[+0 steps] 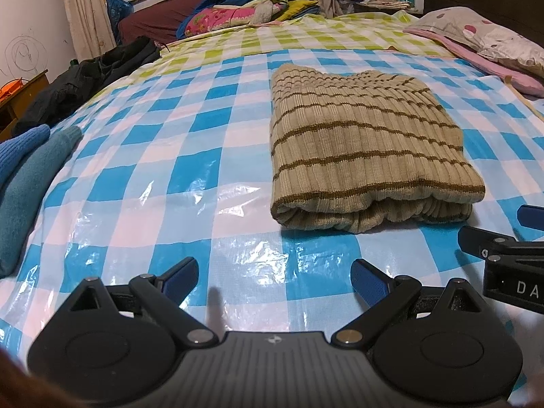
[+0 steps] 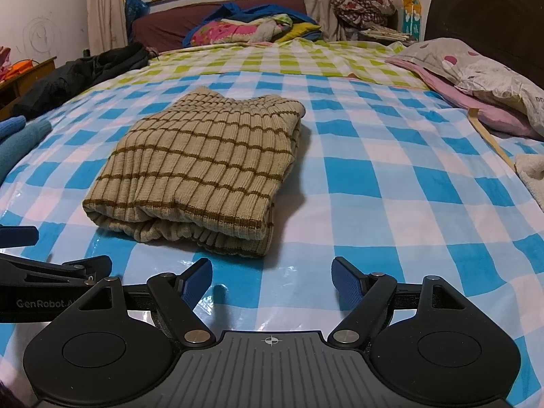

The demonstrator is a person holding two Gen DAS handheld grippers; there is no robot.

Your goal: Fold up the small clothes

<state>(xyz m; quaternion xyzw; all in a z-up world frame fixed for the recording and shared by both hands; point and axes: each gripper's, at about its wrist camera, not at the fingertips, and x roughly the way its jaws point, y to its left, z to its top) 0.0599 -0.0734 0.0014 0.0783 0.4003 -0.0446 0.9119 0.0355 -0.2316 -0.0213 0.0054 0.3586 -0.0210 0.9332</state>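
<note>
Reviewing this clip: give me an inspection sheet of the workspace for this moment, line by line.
Surface: bed under a glossy blue-and-white checked plastic sheet.
Job's things: striped beige knit lies folded, touched by neither tool.
Clutter: blue knitwear and dark clothes at the left edge; pillow on the right.
Grippers: left tool and right tool both open, empty, short of the knit.
Cables: nothing seen.
Surroundings: window, curtains, heaped bedding behind.

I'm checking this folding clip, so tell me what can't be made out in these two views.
- Striped sweater: its inner layers and underside, hidden by its own top fold in both views.
- Blue knit items: cut off by the left edge.
- Right gripper in the left wrist view: cut off by the right edge.
</note>
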